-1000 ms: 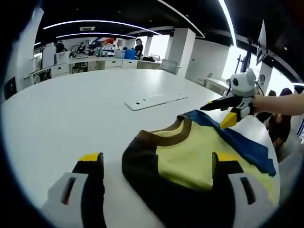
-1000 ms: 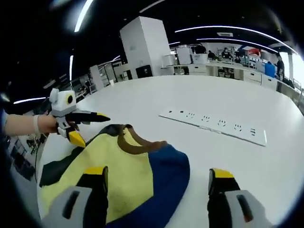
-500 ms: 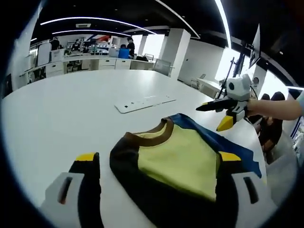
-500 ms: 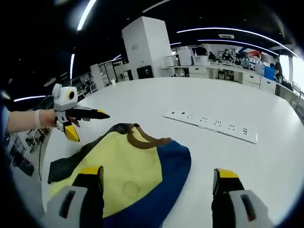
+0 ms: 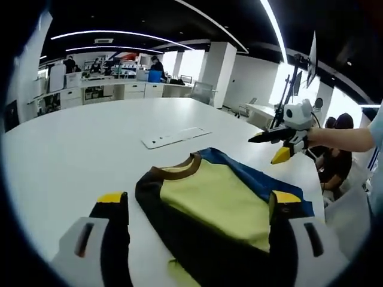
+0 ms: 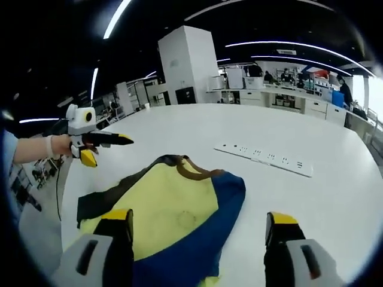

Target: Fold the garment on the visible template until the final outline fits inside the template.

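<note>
On the white desk [image 5: 72, 149] lies the yellow shirt [image 5: 215, 200] with brown collar, one dark sleeve and one blue, spread flat, seemingly not yet folded; no template outline can be made out. Both grippers hover above it, gripping nothing: left gripper [image 6: 99, 147] and right gripper [image 5: 270, 145], fingers apart on each. Beyond sits a white power strip [image 6: 266, 159]. Folding appears mostly still ahead.

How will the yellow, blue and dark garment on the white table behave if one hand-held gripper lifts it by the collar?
The garment would probably sag and drape: it lies flat, with soft wavy edges. It is likely light, being thin cloth. On the smooth white table it may slide as one piece when pushed.
</note>
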The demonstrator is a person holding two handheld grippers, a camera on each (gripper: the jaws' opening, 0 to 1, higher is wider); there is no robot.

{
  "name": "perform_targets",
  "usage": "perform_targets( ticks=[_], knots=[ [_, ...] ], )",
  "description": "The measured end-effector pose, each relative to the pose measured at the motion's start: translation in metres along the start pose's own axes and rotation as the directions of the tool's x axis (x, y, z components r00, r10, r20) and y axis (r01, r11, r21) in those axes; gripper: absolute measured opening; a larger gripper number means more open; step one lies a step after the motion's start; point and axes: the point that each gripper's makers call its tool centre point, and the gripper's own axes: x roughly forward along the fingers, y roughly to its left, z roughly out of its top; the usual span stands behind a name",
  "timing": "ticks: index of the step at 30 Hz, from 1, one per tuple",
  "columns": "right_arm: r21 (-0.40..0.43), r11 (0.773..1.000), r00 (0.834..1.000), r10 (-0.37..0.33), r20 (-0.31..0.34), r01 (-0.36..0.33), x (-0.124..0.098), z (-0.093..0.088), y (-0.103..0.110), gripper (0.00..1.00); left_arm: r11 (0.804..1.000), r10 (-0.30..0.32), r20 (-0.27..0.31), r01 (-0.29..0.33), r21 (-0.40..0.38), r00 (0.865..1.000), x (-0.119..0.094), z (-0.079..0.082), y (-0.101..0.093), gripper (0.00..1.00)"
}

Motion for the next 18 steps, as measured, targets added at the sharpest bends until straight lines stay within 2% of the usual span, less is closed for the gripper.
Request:
perform_targets(
  ticks=[8, 18],
  knots=[
    [0.006, 1.0, 1.0, -0.002, 0.003, 0.002, -0.024, -0.016, 0.011, 0.89, 1.0, 0.02, 0.021, -0.02, -0.02, 1.0, -0.029, -0.009, -0.013, 0.91],
    [0.026, 1.0, 1.0, -0.014, 0.018, 0.014, -0.054, -0.036, 0.021, 0.86, 0.999, 0.037, 0.023, -0.037, -0.026, 0.999, -0.053, -0.018, -0.026, 0.88]
  ],
)
